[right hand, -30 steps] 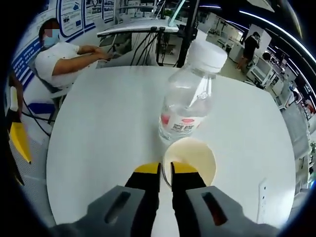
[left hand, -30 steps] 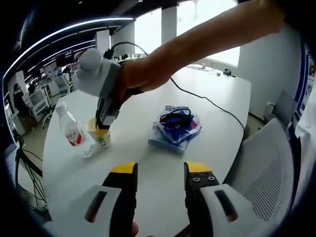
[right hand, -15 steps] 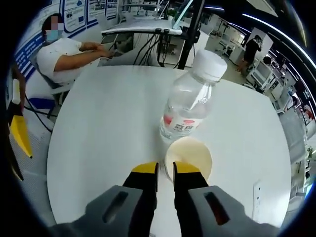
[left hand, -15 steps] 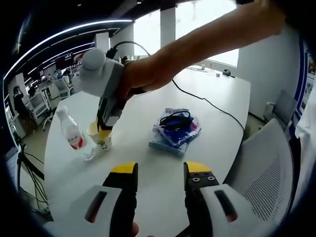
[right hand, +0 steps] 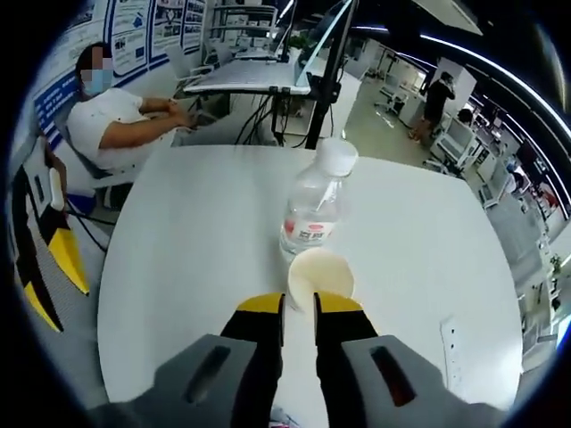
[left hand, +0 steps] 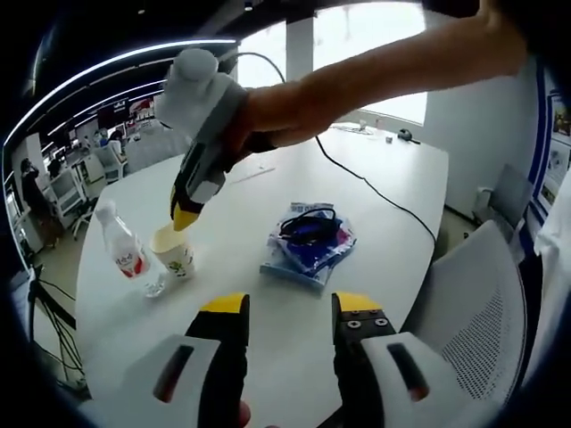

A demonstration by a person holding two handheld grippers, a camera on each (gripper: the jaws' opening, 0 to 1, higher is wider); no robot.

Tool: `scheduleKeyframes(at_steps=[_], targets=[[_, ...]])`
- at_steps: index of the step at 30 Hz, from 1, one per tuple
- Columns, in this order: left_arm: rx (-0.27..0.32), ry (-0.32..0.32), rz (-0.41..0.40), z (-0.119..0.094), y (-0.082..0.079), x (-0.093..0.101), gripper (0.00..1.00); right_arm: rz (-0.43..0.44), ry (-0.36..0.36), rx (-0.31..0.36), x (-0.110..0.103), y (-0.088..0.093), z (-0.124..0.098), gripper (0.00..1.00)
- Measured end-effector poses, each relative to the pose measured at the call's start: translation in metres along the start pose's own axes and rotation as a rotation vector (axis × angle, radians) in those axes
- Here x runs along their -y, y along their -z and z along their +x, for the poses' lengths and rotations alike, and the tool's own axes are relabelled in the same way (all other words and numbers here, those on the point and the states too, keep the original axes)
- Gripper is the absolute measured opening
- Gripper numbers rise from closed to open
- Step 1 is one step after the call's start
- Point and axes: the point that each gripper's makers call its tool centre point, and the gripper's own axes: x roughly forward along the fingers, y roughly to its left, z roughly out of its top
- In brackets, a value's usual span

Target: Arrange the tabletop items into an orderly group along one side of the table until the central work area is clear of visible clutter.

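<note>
A cream paper cup (left hand: pixel 171 254) stands on the white round table (left hand: pixel 268 348), close beside a clear water bottle (left hand: pixel 125 259) with a red label. A hand holds my right gripper (left hand: pixel 185 214) just above the cup's rim, tilted down, apart from it. In the right gripper view the cup (right hand: pixel 321 275) sits just past my right gripper (right hand: pixel 299 303), whose jaws stand narrowly open with nothing held; the bottle (right hand: pixel 312 214) is beyond. My left gripper (left hand: pixel 290 308) hangs open over the table's near side, holding nothing. A blue bag with a black cable (left hand: pixel 308 241) lies mid-table.
A black cord (left hand: pixel 375 187) runs across the far table. A white mesh chair (left hand: pixel 482 303) stands at the right edge. A seated person (right hand: pixel 116 120) is beyond the table. My left gripper (right hand: pixel 55 283) shows at the left of the right gripper view. A socket plate (right hand: pixel 452 343) sits in the tabletop.
My right gripper's jaws have parted and let go of the cup's rim, then lifted up and back. The cup stays on the table beside the bottle. The left gripper has not moved.
</note>
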Motion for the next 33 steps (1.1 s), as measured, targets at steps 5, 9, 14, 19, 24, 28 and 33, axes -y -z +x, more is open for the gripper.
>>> scheduleKeyframes(at_steps=[5,9,14,19,24,28,33], targets=[[0.002,0.009,0.004,0.001,-0.004,0.002,0.36,0.015,0.040,0.021,0.004,0.002,-0.021,0.10],[0.006,0.019,0.012,0.004,-0.009,0.005,0.36,0.029,0.082,0.034,0.009,0.012,-0.044,0.10],[0.014,0.030,0.008,0.009,-0.016,0.007,0.36,0.061,0.139,0.036,0.015,0.033,-0.074,0.09],[0.015,0.049,0.015,0.015,-0.021,0.012,0.36,0.110,0.200,0.033,0.019,0.061,-0.104,0.09],[0.019,0.063,0.013,0.022,-0.026,0.018,0.36,0.167,0.256,0.024,0.020,0.094,-0.130,0.09],[0.019,0.071,0.009,0.026,-0.028,0.022,0.36,0.221,0.296,0.024,0.017,0.120,-0.151,0.09],[0.016,0.078,0.005,0.030,-0.029,0.028,0.36,0.259,0.321,0.018,0.010,0.146,-0.170,0.10]])
